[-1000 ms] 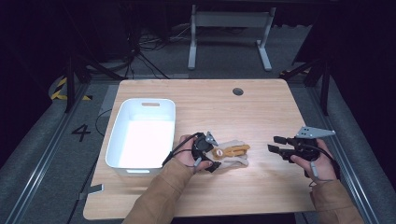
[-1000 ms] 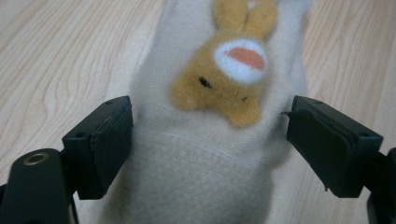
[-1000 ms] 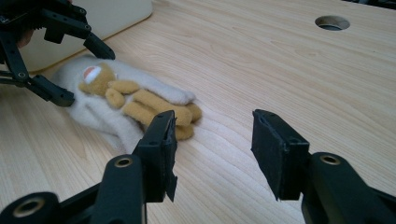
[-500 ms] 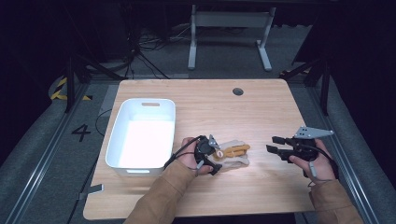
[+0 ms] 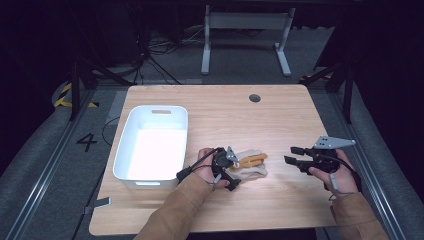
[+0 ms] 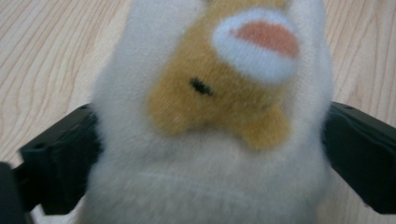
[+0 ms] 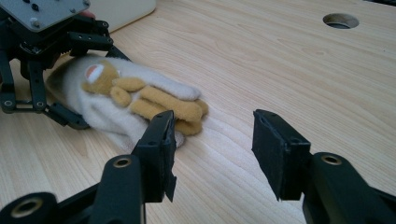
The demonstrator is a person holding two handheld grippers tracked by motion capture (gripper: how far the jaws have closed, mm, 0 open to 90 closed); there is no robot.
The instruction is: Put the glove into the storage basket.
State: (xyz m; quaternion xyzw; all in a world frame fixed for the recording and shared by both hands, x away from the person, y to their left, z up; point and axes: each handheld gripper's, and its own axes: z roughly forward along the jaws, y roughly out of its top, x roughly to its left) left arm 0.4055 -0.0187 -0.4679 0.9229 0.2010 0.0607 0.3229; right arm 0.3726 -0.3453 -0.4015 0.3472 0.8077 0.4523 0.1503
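High view had the plush toy (image 5: pixel 249 165) lying on the worktop (image 5: pixel 260 125) just right of the white bin (image 5: pixel 152 145), so nothing was binned yet. Left gripper (image 5: pixel 231 167) had just been opening, jaws spread either side of the toy, not clearly squeezing. Right gripper (image 5: pixel 295 156) hung nearby, jaws apart and empty. Grab and drop were probably still to do.

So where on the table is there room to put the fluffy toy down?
Bare wood lies across the far half of the table, from the white bin over to the round hole, and between the plush toy and the right tool. The bin's inside is free too. It is crowded where the left tool straddles the toy.
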